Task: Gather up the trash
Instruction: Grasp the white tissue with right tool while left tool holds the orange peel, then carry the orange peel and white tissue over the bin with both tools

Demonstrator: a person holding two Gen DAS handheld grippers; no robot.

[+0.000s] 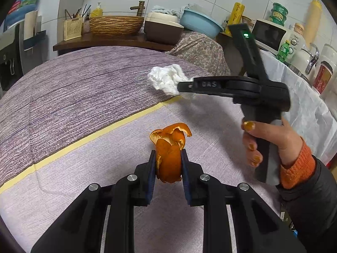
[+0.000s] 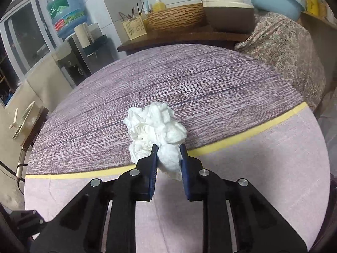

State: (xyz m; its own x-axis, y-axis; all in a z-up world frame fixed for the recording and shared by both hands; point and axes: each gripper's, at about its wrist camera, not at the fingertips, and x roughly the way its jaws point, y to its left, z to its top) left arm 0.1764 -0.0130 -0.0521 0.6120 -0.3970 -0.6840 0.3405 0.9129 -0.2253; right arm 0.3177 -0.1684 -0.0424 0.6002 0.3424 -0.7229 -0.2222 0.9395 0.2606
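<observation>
Purple woven cloth covered the round table, crossed by a yellow tape line, with a kitchen counter and a wicker basket behind. Between the blue pads of the left gripper an orange peel was pinched, its curled top rising just beyond the fingertips. Across the tape, the right gripper, gripped by a hand in an orange cuff, was clamped on the near edge of a crumpled white tissue, most of it bulging ahead of the fingers.
</observation>
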